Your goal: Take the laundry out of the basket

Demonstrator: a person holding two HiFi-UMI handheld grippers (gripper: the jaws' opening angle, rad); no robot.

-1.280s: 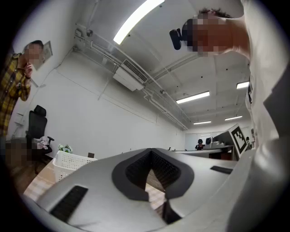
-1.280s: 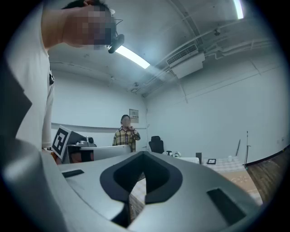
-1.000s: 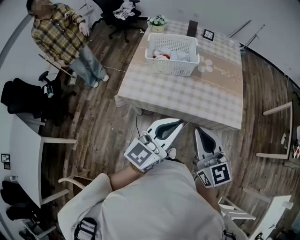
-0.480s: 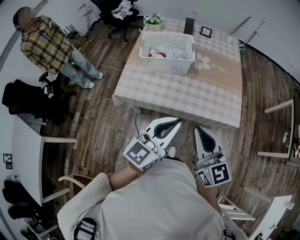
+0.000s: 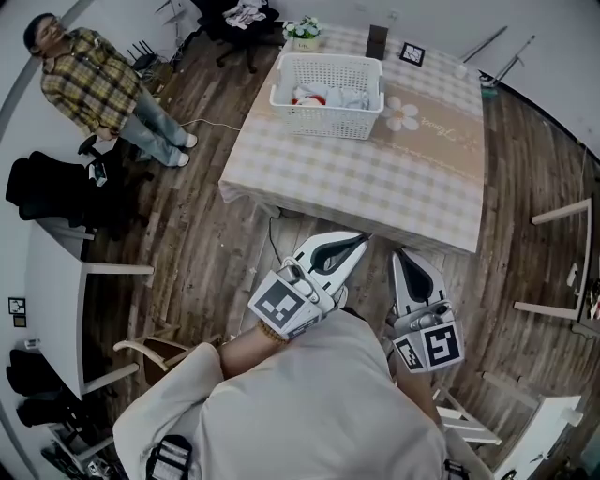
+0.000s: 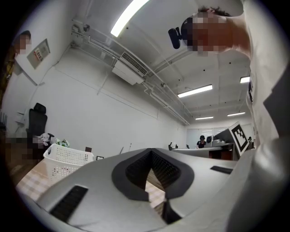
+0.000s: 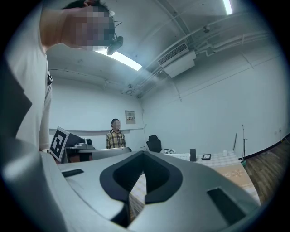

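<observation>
A white slotted laundry basket [image 5: 327, 82] stands at the far end of the checked table [image 5: 375, 178], with white, pale blue and red laundry [image 5: 323, 96] inside. It also shows at the left of the left gripper view as the basket [image 6: 68, 158]. My left gripper [image 5: 361, 241] and right gripper [image 5: 401, 255] are held close to my body, short of the table's near edge, both pointing level toward the table. Both are shut with nothing between their jaws. In the right gripper view the gripper [image 7: 138, 167] looks across the tabletop.
A person in a plaid shirt [image 5: 84, 80] stands at the far left on the wooden floor. Black office chairs [image 5: 56, 192] and a white desk [image 5: 47, 300] are at the left. A small plant [image 5: 302, 28], a dark box and a framed picture [image 5: 411, 54] sit behind the basket. Wooden chairs [image 5: 558, 262] stand at the right.
I have moved toward the table: it and the basket sit slightly higher and farther left in the head view. The person in plaid has stepped away to the left. Both grippers stay shut.
</observation>
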